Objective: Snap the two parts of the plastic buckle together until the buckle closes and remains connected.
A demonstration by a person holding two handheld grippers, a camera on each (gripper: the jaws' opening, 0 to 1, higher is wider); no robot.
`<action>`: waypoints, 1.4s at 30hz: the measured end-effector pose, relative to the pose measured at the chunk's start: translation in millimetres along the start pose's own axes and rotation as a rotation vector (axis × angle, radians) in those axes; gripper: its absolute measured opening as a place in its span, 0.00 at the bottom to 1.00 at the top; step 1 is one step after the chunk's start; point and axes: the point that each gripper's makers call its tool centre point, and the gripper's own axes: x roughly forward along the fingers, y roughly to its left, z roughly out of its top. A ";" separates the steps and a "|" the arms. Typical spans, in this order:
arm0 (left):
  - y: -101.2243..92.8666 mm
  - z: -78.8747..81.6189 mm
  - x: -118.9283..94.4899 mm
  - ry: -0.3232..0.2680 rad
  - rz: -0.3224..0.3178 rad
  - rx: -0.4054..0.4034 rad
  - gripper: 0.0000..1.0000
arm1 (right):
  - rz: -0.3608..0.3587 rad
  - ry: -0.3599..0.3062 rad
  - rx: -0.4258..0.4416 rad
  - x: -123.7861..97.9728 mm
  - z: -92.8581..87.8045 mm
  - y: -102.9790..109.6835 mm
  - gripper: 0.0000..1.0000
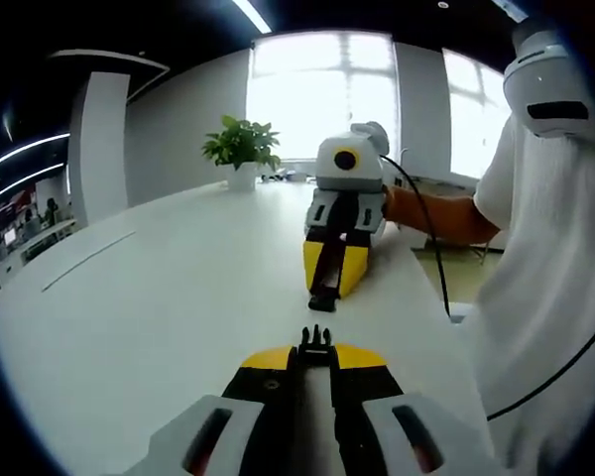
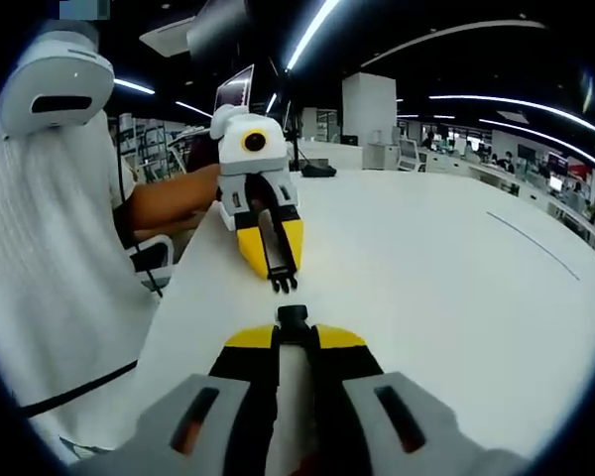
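My left tool (image 1: pixel 315 359) pinches the pronged buckle half (image 1: pixel 315 342); my right tool (image 2: pixel 292 332) pinches the socket half (image 2: pixel 292 317) dead ahead, nose to nose, axes nearly collinear, small gap between.

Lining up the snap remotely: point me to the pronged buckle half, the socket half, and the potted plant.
pronged buckle half (image 1: pixel 315 342), left gripper view, on its prongs.
socket half (image 2: pixel 293 316), right gripper view, on its open end.
potted plant (image 1: pixel 242 144), left gripper view, on its leaves.

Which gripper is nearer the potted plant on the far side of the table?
Right. The right gripper, holding the socket half, sits farther across the table toward the potted plant. The left gripper, holding the pronged half, is at the near edge.
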 end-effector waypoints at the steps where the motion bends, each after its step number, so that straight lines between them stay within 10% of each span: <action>1: -1.7 0.3 0.2 -0.002 -0.008 0.003 0.12 | 0.005 -0.002 0.000 0.4 0.2 1.2 0.13; 42: -11.9 4.1 8.0 -0.032 -0.061 0.037 0.11 | 0.066 -0.019 -0.038 11.1 5.3 8.8 0.12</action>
